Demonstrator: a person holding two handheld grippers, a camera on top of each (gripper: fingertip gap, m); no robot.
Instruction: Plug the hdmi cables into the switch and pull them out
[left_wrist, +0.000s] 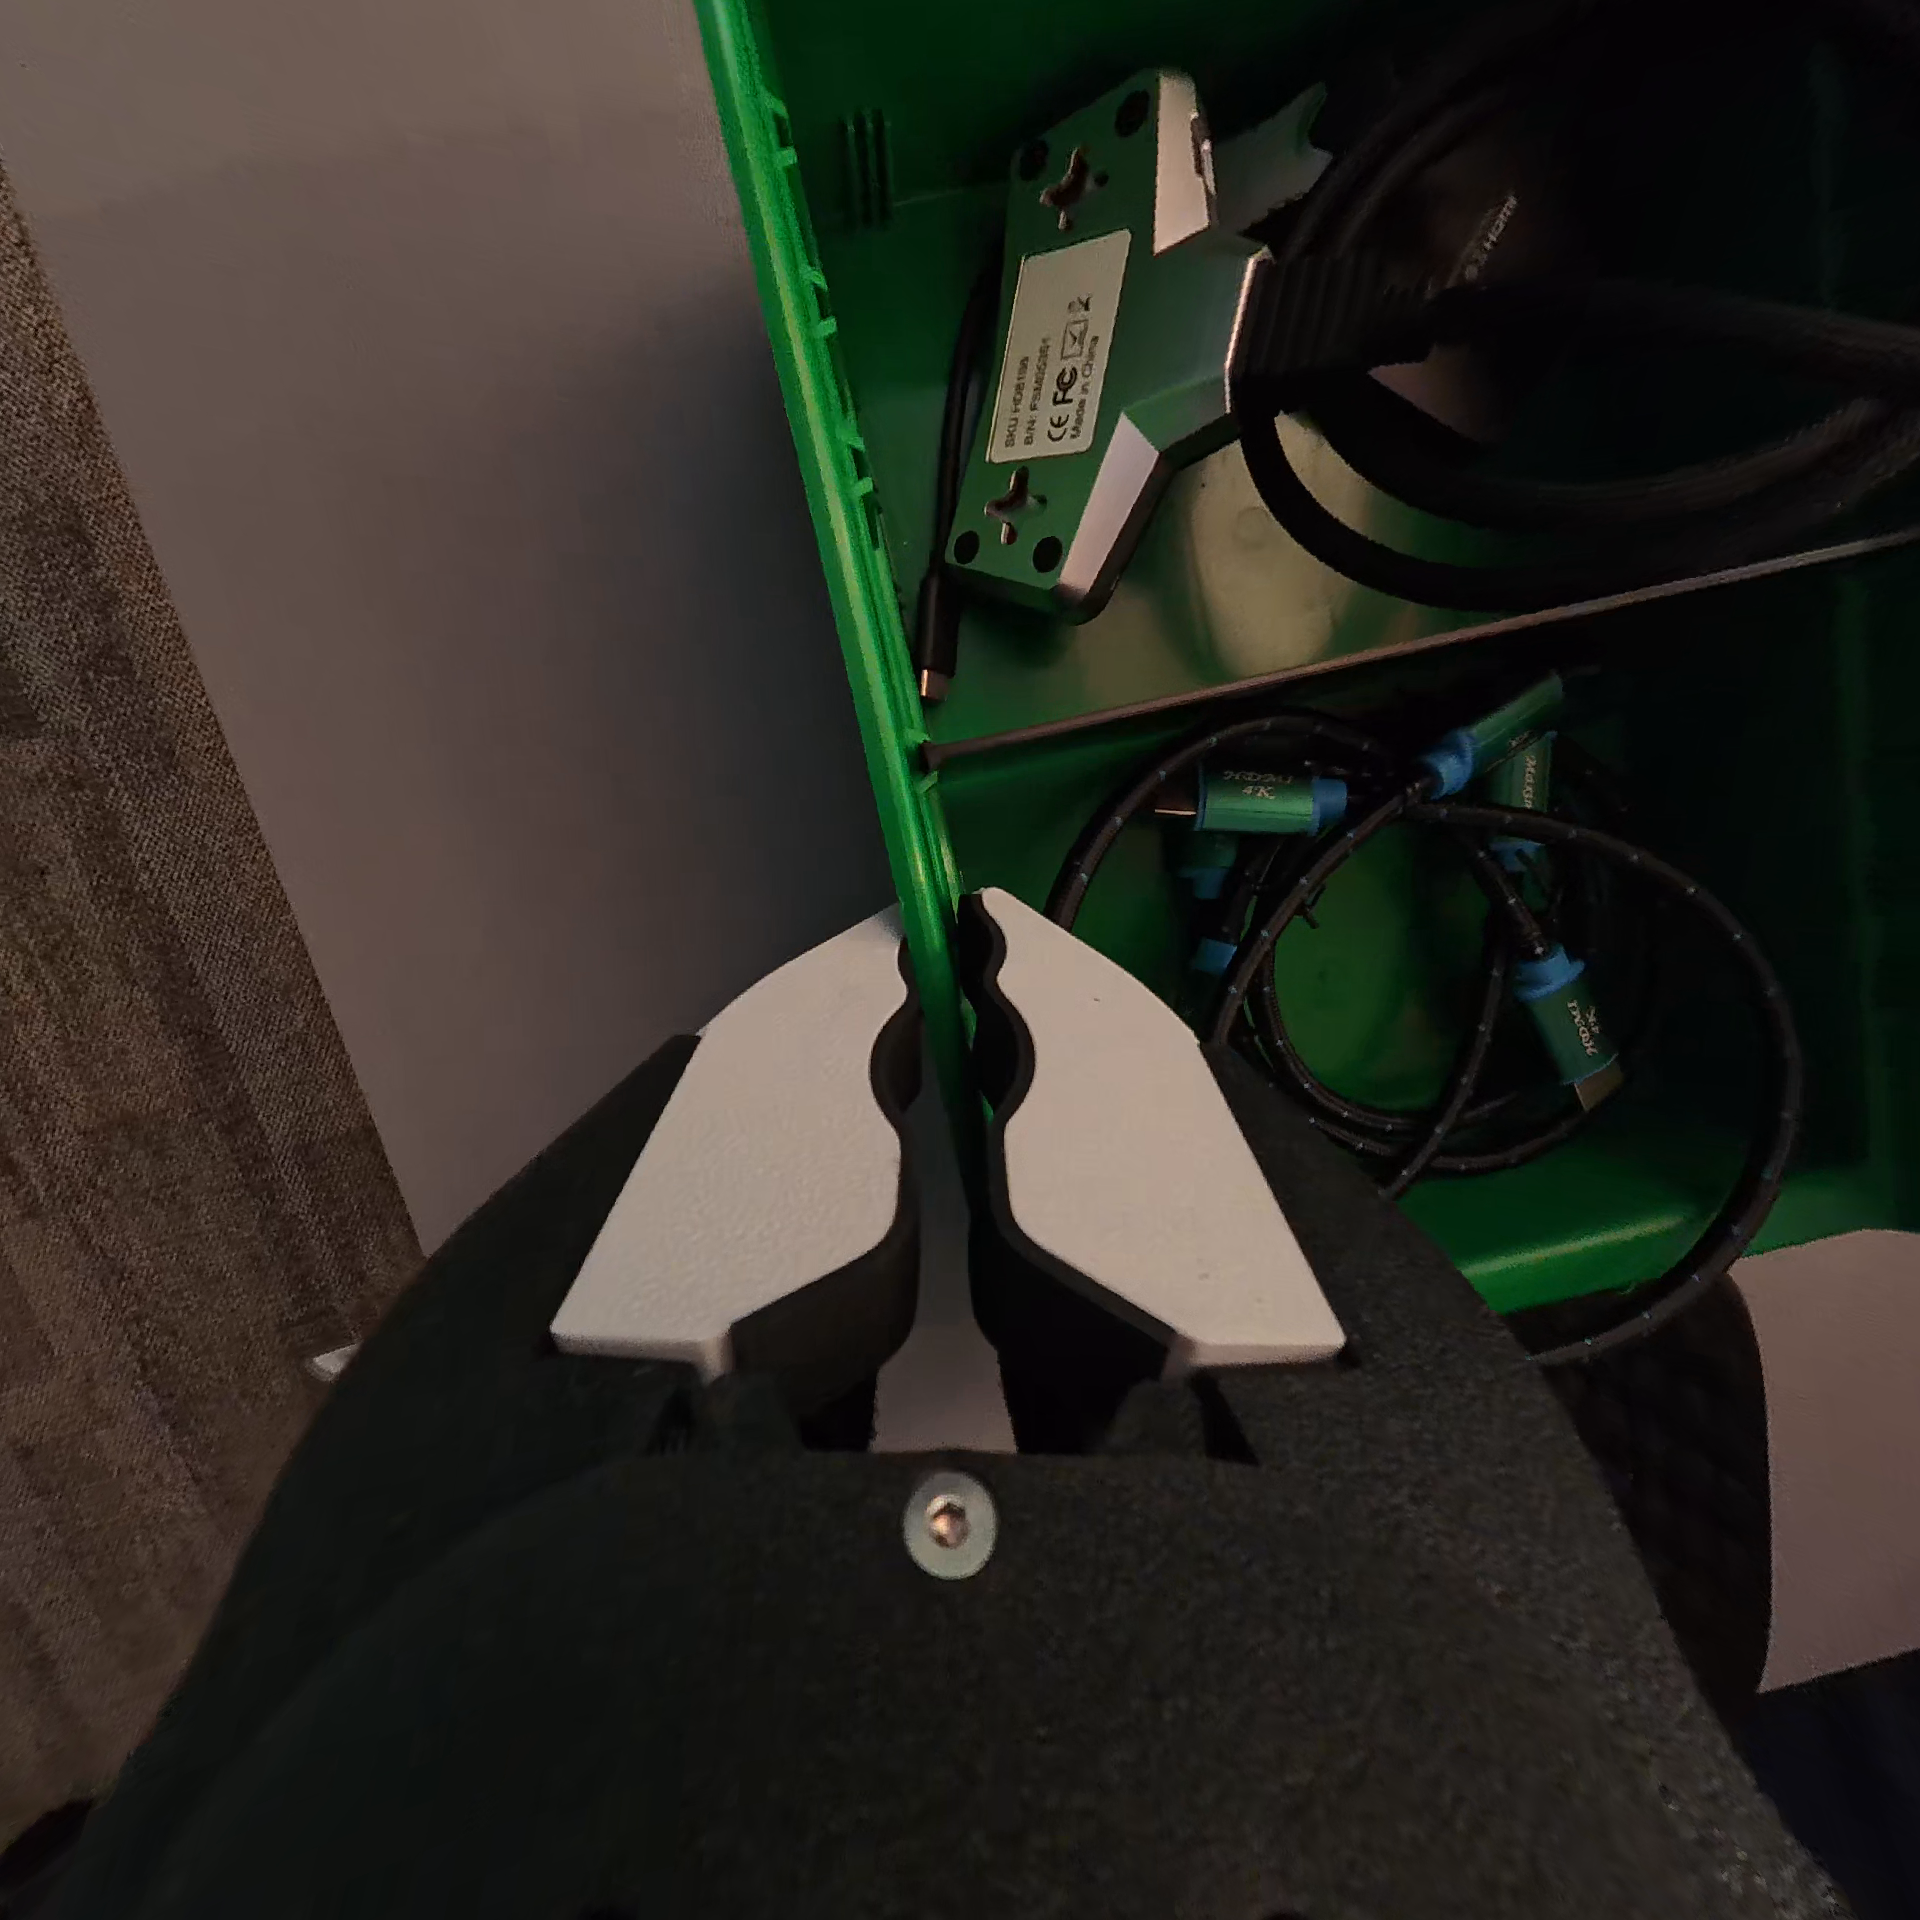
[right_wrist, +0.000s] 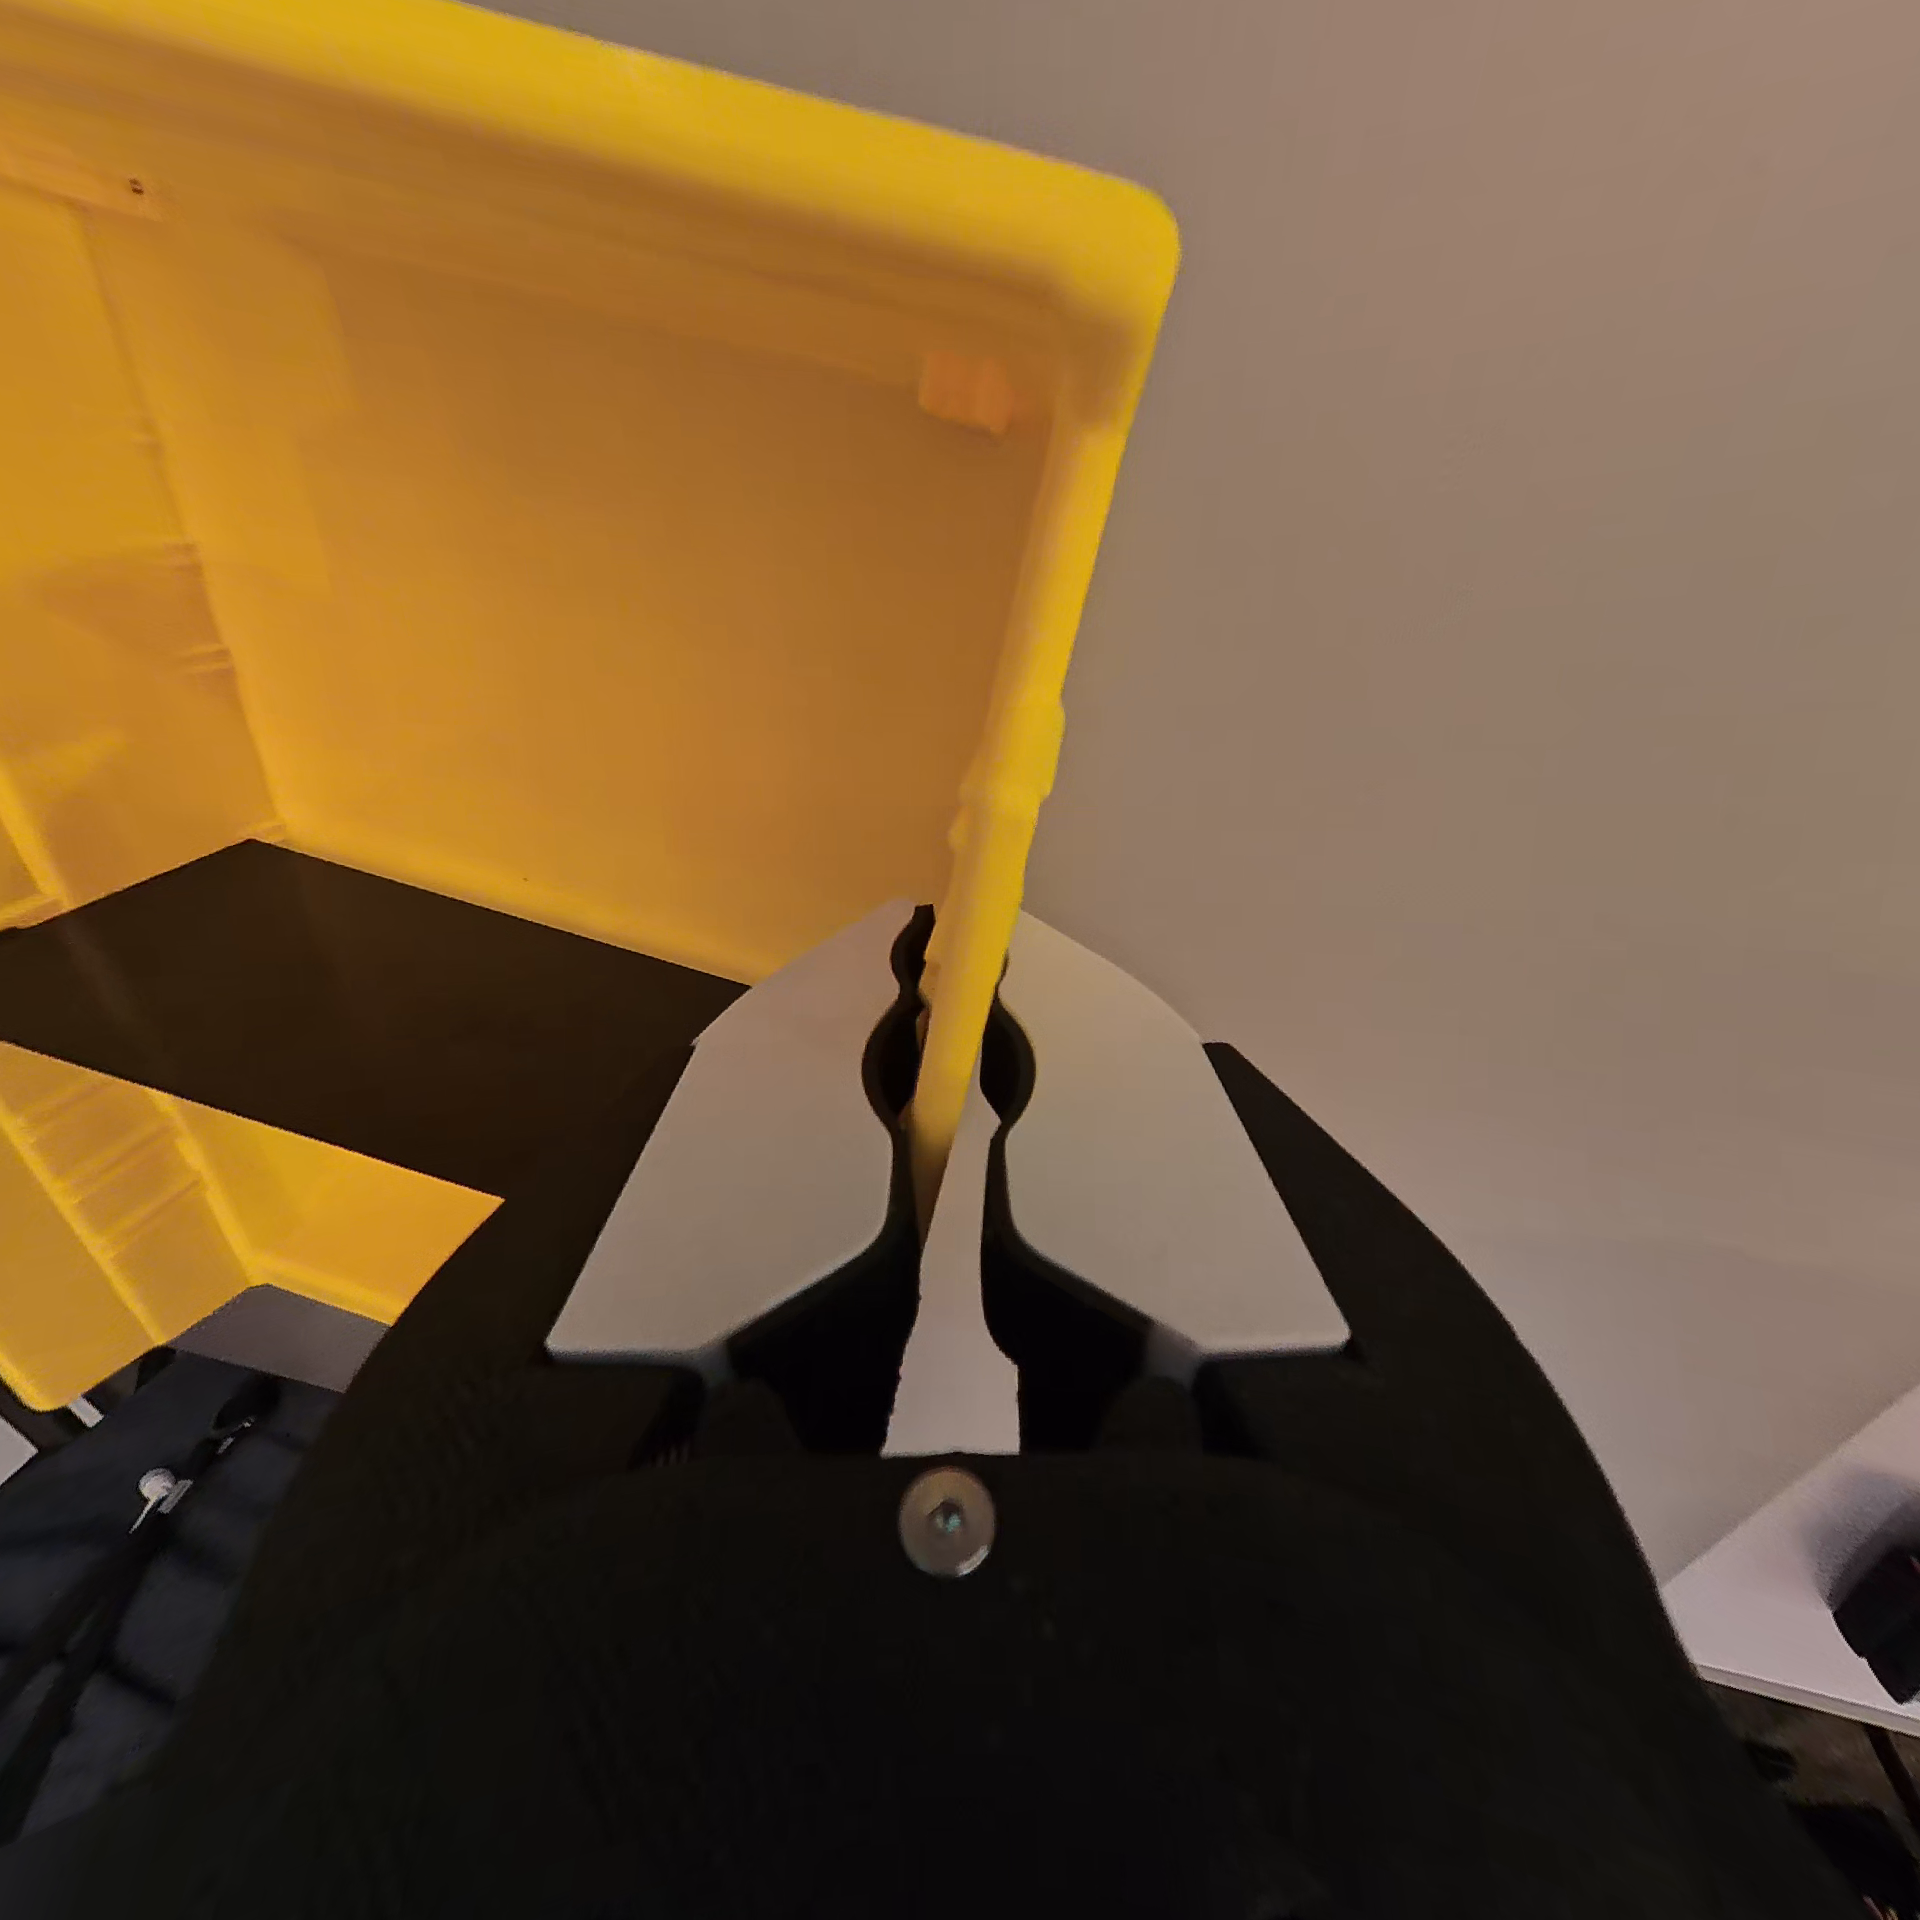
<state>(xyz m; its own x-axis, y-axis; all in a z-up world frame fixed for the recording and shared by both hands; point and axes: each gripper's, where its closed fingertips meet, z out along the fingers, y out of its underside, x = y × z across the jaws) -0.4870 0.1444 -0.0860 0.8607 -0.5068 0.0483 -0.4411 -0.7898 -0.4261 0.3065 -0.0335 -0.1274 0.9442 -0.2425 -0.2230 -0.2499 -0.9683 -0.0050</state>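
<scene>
The left gripper (left_wrist: 940, 997) has its jaws clenched on the side wall of a green bin (left_wrist: 831, 416), one jaw outside and one inside the rim. The right gripper (right_wrist: 961, 997) grips the wall of a yellow bin (right_wrist: 623, 520) the same way, its jaws closed over the edge near a rounded corner. Pinching the thin rims is probably a way to carry or steady the bins before any cable work begins; no plugging has started.

A dark divider (left_wrist: 1455, 644) splits the green bin into two compartments. In the far one the HDMI switch (left_wrist: 1081, 343) lies underside up: a grey metal body with angled port faces, keyhole mounting slots and a white label. A thick black braided HDMI cable (left_wrist: 1507, 416) appears already seated in one angled face, and a thin black lead (left_wrist: 951, 520) runs along the wall beside the switch. The near compartment, just beside the left jaws, holds coiled black braided HDMI cables (left_wrist: 1351, 987) with teal and blue connector shells, loose and tangled together.

The yellow bin shows only a black panel (right_wrist: 343, 997) inside.
</scene>
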